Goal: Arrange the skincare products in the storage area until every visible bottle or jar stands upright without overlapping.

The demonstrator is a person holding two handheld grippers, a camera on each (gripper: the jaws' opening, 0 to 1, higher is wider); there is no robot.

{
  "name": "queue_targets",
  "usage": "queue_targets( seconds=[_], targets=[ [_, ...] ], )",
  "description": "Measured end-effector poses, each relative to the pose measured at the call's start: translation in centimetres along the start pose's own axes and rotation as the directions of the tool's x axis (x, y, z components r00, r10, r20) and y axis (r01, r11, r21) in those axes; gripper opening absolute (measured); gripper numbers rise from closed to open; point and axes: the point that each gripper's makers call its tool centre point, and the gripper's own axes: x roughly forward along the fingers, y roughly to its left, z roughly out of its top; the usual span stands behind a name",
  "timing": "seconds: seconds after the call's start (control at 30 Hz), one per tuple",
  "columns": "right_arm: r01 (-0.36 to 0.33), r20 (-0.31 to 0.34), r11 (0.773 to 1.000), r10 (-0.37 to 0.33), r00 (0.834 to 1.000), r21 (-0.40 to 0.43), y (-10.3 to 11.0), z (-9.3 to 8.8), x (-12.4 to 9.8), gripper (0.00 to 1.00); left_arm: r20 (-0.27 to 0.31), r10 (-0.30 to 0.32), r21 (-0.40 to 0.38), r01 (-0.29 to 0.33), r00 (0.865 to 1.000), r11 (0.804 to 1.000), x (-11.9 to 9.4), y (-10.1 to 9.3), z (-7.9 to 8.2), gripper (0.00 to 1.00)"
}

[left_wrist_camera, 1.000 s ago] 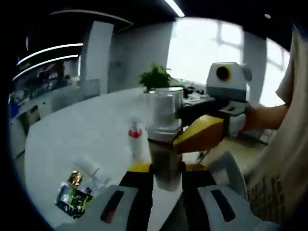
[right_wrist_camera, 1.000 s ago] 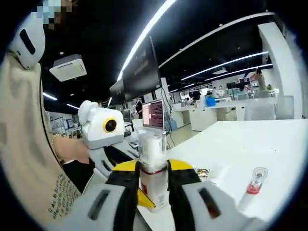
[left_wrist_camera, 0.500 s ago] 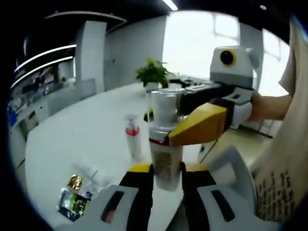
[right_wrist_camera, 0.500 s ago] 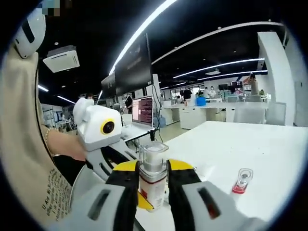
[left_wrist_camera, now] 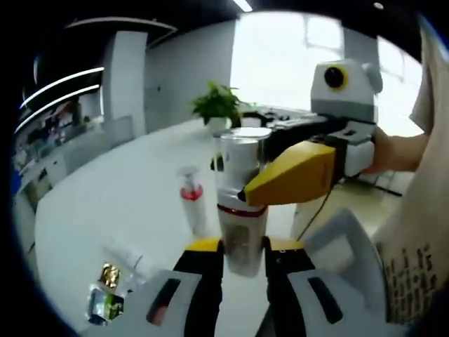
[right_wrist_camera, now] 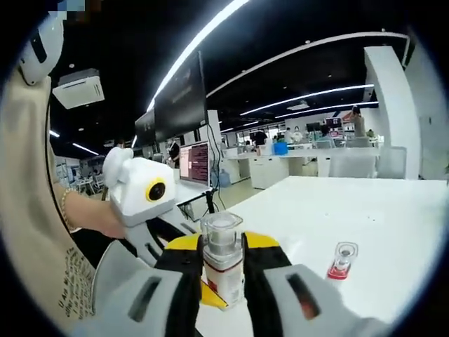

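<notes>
I grip 1 clear-capped bottle (left_wrist_camera: 238, 210) with both grippers, left gripper (left_wrist_camera: 240, 258) low on its body, right gripper (right_wrist_camera: 223, 263) clamped too; it stands upright, cap up, above the white table (left_wrist_camera: 126, 196).

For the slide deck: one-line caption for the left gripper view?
Both tools grip one clear-capped pump bottle above the white table; a red-collared bottle stands behind.

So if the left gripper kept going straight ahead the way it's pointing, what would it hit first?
The left gripper is already shut on the clear-capped bottle, so nothing nearer. Beyond it, probably the right gripper's yellow jaw on the cap, though depth is unclear.
</notes>
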Motion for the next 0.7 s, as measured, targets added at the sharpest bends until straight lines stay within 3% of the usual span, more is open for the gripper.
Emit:
queue_targets(
  seconds=[0.13,0.47,0.7],
  targets=[
    [0.012,-0.022,0.999,-0.013,1.0,-0.035,-0.3,-0.7,0.1,0.21,0.012,0.001,0.067,-0.001,1.0,0.998,0.8,0.4,-0.4,0.19],
    [0.037,-0.116,0.995,-0.048,0.992,-0.097,-1.5,-3.9,0.6,0.21,-0.029,-0.005,0.052,0.006,1.0,0.999,3.3,1.0,-2.6,0.19],
    [0.081,-0.159,0.992,-0.096,0.983,-0.1,-3.5,-6.5,0.4,0.21,-0.045,-0.014,0.075,0.017,0.999,0.997,5.8,1.6,-4.2,0.19]
  ],
)
